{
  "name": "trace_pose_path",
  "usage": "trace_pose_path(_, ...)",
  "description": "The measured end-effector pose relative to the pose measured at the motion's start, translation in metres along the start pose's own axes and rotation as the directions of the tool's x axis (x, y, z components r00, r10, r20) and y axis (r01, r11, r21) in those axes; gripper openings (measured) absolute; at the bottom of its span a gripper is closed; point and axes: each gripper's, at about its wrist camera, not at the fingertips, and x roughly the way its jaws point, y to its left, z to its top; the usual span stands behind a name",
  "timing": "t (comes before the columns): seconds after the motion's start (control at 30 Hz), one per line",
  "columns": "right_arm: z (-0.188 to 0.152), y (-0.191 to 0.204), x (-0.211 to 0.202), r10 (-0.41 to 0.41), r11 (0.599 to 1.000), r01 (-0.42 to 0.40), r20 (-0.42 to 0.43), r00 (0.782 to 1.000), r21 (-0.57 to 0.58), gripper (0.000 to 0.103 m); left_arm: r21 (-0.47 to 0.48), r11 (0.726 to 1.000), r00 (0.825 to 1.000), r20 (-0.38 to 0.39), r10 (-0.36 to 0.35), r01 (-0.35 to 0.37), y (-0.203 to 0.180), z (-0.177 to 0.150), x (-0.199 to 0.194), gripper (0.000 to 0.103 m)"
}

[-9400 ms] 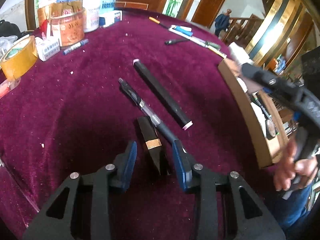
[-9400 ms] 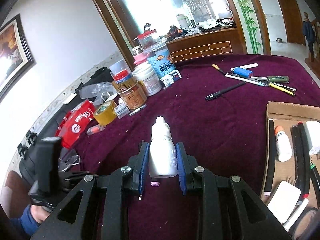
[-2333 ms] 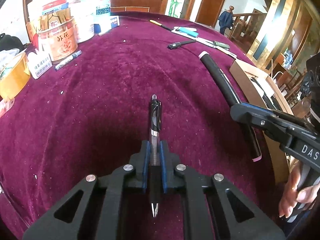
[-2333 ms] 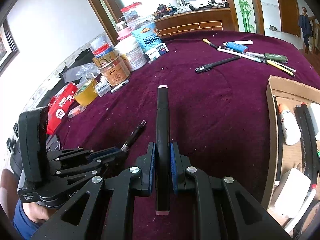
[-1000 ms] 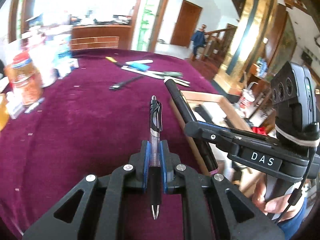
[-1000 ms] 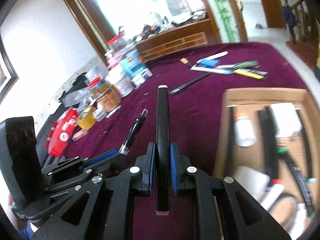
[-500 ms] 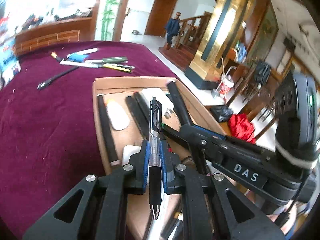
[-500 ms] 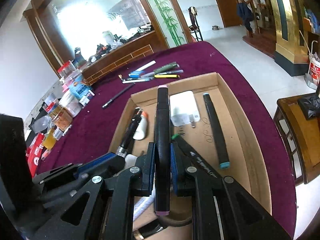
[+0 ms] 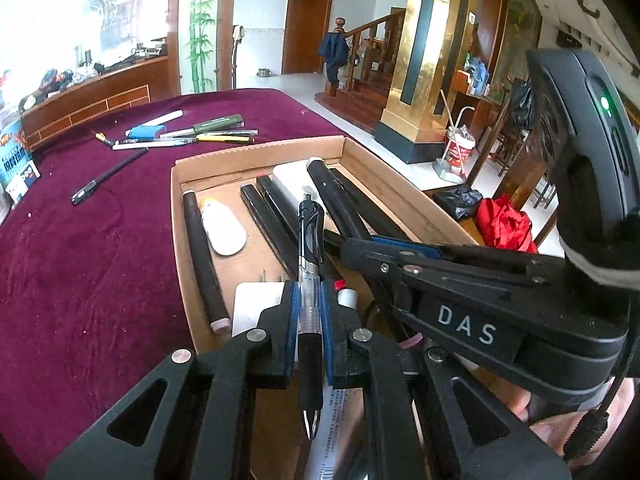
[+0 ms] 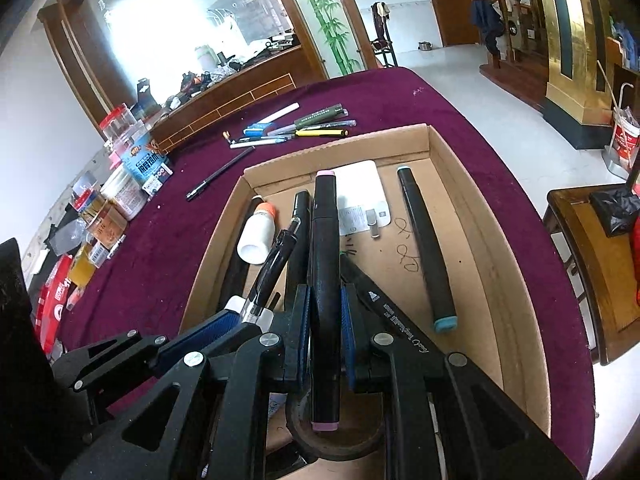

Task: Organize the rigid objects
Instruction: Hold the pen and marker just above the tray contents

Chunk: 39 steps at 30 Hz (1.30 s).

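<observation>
My left gripper is shut on a black clear-barrelled pen and holds it over the near end of the cardboard box. My right gripper is shut on a thick black marker with pink ends, held above the same box. In the left wrist view the right gripper's fingers reach in from the right with the marker. In the right wrist view the left gripper's fingers and pen sit at the lower left.
The box holds several black markers, a white bottle, white flat packs and a brown tape roll. Loose pens and a black pen lie on the maroon cloth. Jars and tins stand far left.
Both grippers have carried the pen and the marker from the open cloth to above the box, and over the last half second have sunk slightly lower over it.
</observation>
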Motion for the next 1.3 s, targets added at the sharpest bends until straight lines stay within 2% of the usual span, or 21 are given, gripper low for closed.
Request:
trace_pose_path(0.4,-0.001,0.003,0.001,-0.019,1.0,0.018,-0.011,1.0,-0.01,0.013,0.046,0.998,0.998,0.018,0.052,-0.053,-0.004,-0.002,0.001,0.008)
trace_pose_path(1.3,-0.004,0.008,0.004,-0.059,0.997,0.058,-0.024,0.998,-0.042,0.013,0.095,0.99,0.995,0.028,0.1,-0.102,-0.012,-0.006,0.003,0.008)
